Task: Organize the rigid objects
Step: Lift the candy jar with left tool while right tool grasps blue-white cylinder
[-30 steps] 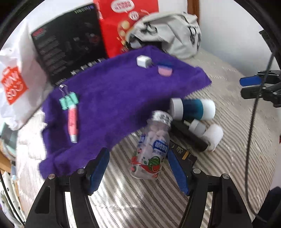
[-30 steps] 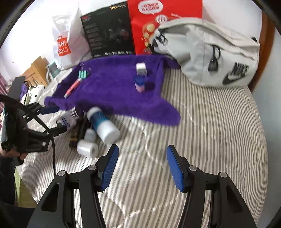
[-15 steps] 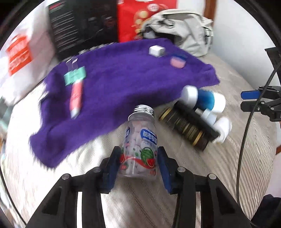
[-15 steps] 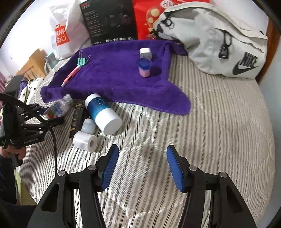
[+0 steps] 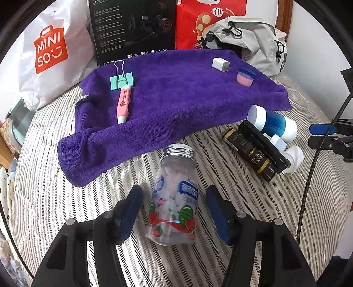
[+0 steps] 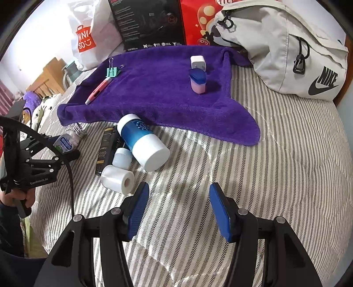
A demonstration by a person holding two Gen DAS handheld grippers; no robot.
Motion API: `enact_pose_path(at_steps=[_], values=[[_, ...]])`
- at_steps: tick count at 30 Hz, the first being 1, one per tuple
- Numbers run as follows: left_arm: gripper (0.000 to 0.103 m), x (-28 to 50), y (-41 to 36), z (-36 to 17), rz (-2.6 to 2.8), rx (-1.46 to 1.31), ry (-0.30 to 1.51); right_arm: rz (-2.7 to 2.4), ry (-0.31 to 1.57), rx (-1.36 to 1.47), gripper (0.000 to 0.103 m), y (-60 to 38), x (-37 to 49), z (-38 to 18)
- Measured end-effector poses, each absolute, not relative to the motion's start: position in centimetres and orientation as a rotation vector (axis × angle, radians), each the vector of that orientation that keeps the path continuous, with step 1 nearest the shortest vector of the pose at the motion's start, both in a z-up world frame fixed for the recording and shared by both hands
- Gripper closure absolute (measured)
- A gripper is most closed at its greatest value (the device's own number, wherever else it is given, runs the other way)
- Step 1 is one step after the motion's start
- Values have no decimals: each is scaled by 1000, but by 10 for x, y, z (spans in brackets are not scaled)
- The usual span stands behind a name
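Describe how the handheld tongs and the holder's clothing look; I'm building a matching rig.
Both tongs, left and right, have black angular frames with silver screws and ribbed blue pads. The left frame bears white lettering and trails a black cable; a dark sleeve shows beneath it.

Bed (image 6: pixel 286 154), striped cover: one. Purple towel (image 5: pixel 176 99): one. On the towel, four items: one teal binder clip (image 5: pixel 122 81), one pink pen-shaped item (image 5: pixel 124 103), one white charger plug (image 5: pixel 219 64), one small pink container with a blue lid (image 5: pixel 245 76). On the bare cover, five items: one clear candy bottle with a silver cap (image 5: pixel 174 198), one blue-and-white bottle (image 6: pixel 142 141), one dark box with gold lettering (image 5: pixel 253 152), two small white containers (image 6: pixel 118 178) (image 6: pixel 122 157). At the back: one white shopping bag (image 5: pixel 50 50), one black carton (image 5: pixel 132 28), one red carton (image 5: pixel 198 19), one grey backpack (image 6: pixel 286 48). Grippers: two.
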State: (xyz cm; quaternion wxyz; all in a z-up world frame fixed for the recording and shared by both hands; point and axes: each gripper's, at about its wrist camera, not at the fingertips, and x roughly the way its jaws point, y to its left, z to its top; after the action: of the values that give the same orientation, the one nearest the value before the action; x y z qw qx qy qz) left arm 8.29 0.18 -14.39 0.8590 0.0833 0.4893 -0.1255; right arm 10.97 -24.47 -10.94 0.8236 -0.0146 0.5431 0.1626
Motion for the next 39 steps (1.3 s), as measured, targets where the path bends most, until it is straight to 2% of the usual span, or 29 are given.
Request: enact_pose_path(at_steps=[3, 9, 18, 20, 25, 33, 39], values=[[63, 79, 6, -142, -257, 166, 1017, 377, 1126, -33, 46, -236, 112, -103], [63, 70, 13, -141, -249, 166, 1036, 466, 1071, -122, 46, -203, 129, -95], [63, 71, 13, -142, -242, 162, 1047, 521, 1091, -225, 46, -176, 163, -118], [63, 71, 13, -142, -245, 165, 1051, 547, 1111, -205, 56, -175, 167, -123], [63, 71, 14, -142, -246, 163, 1052, 516, 1110, -191, 64, -185, 155, -122], [62, 72, 13, -142, -235, 163, 1054, 324, 1156, -179, 67, -240, 121, -123], [61, 70, 11, -144, -201, 148, 1030, 299, 1130, -170, 66, -239, 123, -133]])
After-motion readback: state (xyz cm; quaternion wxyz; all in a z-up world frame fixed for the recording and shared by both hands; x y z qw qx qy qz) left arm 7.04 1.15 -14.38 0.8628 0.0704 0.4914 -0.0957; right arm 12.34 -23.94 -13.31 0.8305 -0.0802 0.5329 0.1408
